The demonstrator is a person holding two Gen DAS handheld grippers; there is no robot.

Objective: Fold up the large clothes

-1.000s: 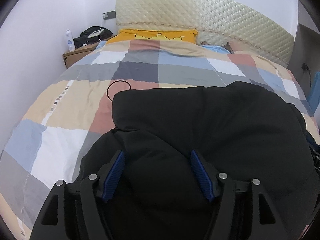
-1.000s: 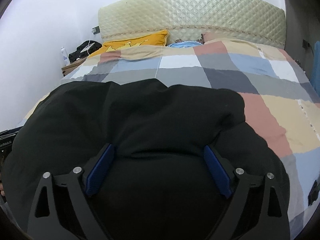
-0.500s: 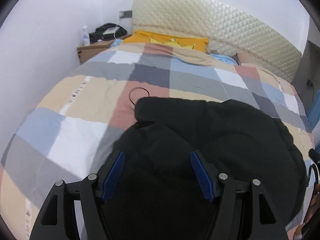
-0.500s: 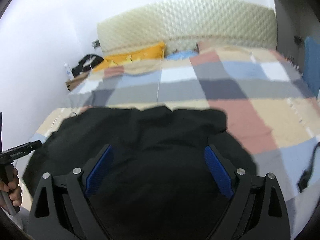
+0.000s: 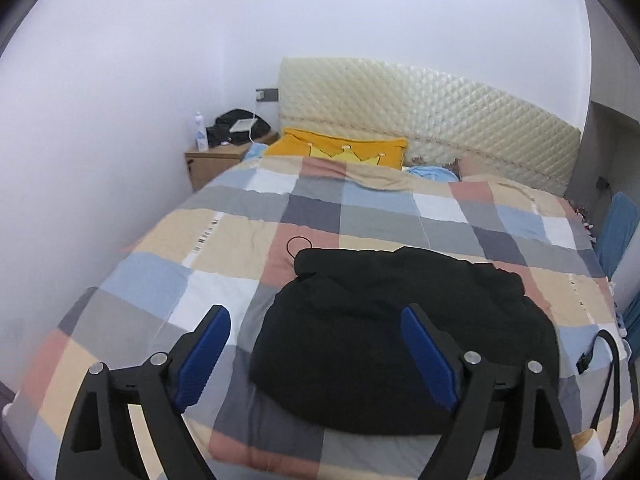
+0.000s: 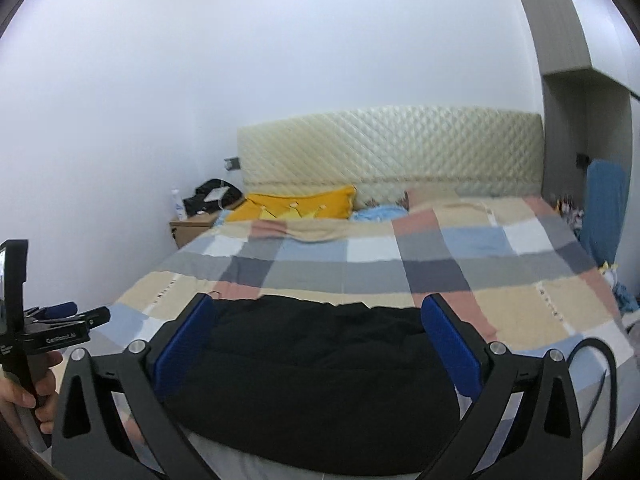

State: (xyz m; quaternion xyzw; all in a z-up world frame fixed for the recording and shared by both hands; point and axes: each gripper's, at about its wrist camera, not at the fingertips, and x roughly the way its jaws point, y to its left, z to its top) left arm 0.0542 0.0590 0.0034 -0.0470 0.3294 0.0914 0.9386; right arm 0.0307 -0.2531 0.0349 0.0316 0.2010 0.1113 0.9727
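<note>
- The black garment [image 5: 400,320] lies in a puffy, roughly folded bundle near the foot edge of the bed, on the checked quilt [image 5: 240,220], a little toward the bed's right side as seen from the left wrist camera.
- The left gripper [image 5: 316,352] hangs above the foot edge with its jaws spread wide and nothing between them; its right blue pad overlaps the bundle's near side in the view, while its left pad sits over bare quilt.
- The right gripper [image 6: 316,344] is likewise wide apart and empty, framing the garment [image 6: 312,364] from above.
- In the right wrist view the person's left hand [image 6: 28,392] shows at the far left, holding the other tool's handle.
- A thin black loop [image 5: 298,245] lies on the quilt at the bundle's far left corner; whether it is attached to the garment I cannot tell.
- A yellow pillow [image 5: 340,148] rests at the head edge against the quilted headboard [image 5: 432,120], well apart from the garment.
- Risks, as I judge them: the thick fabric looks springy, so the fold may bulge open once left alone; the bundle sits close to the foot edge and a nudge could slide it off; a black cable [image 5: 604,364] near the right foot corner could snag a gripper moving in.
</note>
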